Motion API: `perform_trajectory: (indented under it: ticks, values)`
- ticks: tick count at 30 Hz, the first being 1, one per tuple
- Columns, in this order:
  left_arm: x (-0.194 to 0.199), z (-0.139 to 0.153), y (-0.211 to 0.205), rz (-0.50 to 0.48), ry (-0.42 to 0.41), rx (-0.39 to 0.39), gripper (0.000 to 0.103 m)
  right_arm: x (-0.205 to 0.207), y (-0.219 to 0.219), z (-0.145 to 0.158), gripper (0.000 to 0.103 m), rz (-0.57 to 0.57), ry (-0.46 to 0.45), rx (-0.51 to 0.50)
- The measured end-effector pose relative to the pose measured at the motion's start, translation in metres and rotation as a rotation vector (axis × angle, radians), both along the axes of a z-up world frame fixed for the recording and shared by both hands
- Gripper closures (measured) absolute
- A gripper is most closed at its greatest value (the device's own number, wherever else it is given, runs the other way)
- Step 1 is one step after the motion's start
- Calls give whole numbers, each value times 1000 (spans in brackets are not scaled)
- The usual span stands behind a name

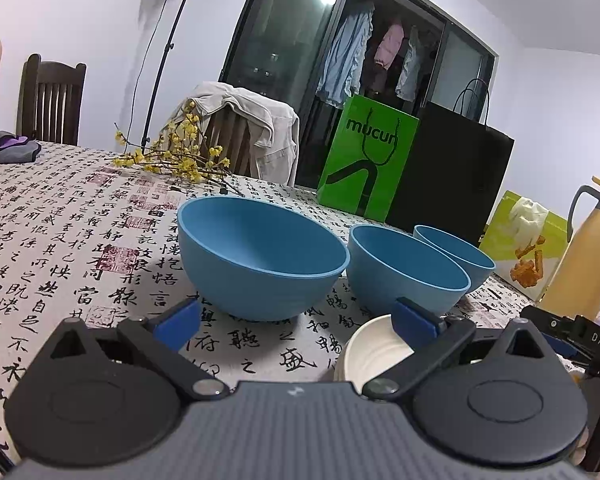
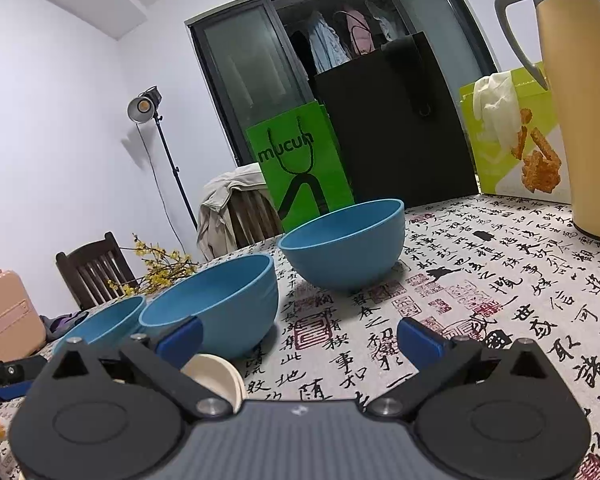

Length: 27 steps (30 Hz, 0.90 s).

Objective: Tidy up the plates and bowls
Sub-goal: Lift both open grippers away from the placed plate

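Left wrist view: left claw (image 1: pixel 296 320) spread wide, empty, low over the worktop (image 1: pixel 60 248); three blue bowls (image 1: pixel 260 256) stand ahead in a row, a white bowl (image 1: pixel 374 354) by its right finger. Right wrist view: right claw (image 2: pixel 300 338) likewise released, empty, facing the same bowls.

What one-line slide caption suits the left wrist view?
Open left gripper faces three blue plastic bowls on a calligraphy-print tablecloth, white paper bowl beside it.
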<state>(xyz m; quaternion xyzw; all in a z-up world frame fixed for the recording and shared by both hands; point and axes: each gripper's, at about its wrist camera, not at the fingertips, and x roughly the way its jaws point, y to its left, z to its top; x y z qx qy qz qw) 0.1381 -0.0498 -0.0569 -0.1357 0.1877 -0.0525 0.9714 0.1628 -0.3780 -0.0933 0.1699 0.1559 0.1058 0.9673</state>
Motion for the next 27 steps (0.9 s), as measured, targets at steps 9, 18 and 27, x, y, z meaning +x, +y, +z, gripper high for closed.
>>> perform_trajectory:
  ticks: [9,18,27]
  values:
    - [-13,4,10,18,3,-23,0,-6,-1,7,0,-32,22,-15]
    - [-28,9,25,47,10,-44,0,-16,9,26,0,36,16,-28]
    - [-37,30,45,55,9,-41,0,-18,20,42,0,82,22,-56]
